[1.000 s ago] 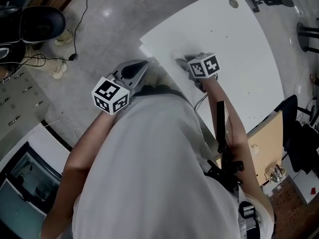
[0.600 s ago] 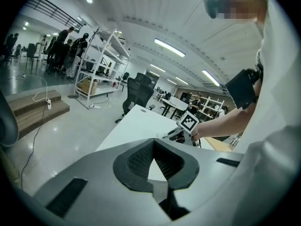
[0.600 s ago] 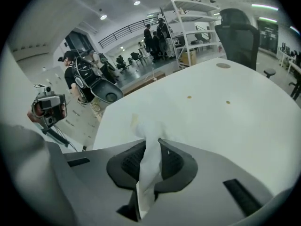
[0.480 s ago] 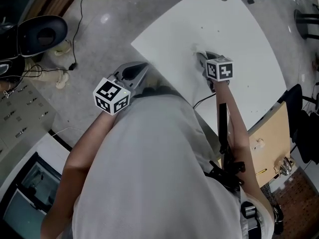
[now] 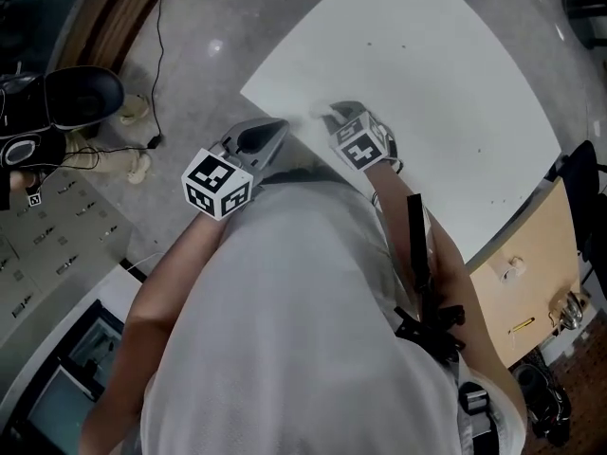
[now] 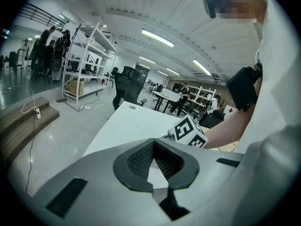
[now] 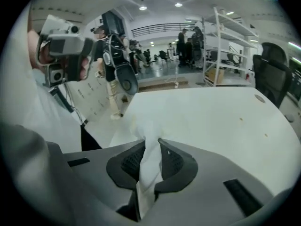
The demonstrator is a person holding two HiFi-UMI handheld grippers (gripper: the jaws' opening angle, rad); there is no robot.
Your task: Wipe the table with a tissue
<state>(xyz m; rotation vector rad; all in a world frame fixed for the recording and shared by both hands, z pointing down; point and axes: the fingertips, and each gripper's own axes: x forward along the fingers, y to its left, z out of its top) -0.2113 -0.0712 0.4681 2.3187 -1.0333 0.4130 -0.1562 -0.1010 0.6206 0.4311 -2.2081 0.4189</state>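
This is a big open-plan lab or workshop hall. A polished grey concrete floor point(image 5: 190, 55) spreads under rows of long white ceiling strip lights point(image 6: 157, 38). Tall white metal shelving racks point(image 6: 89, 65) hold boxes, and black high-backed office chairs point(image 6: 126, 84) stand near a broad plain white surface point(image 6: 136, 124), with more desks behind it. A railed upper gallery point(image 7: 160, 30) crosses the far end, and people point(image 7: 188, 44) stand in groups beside the racks.
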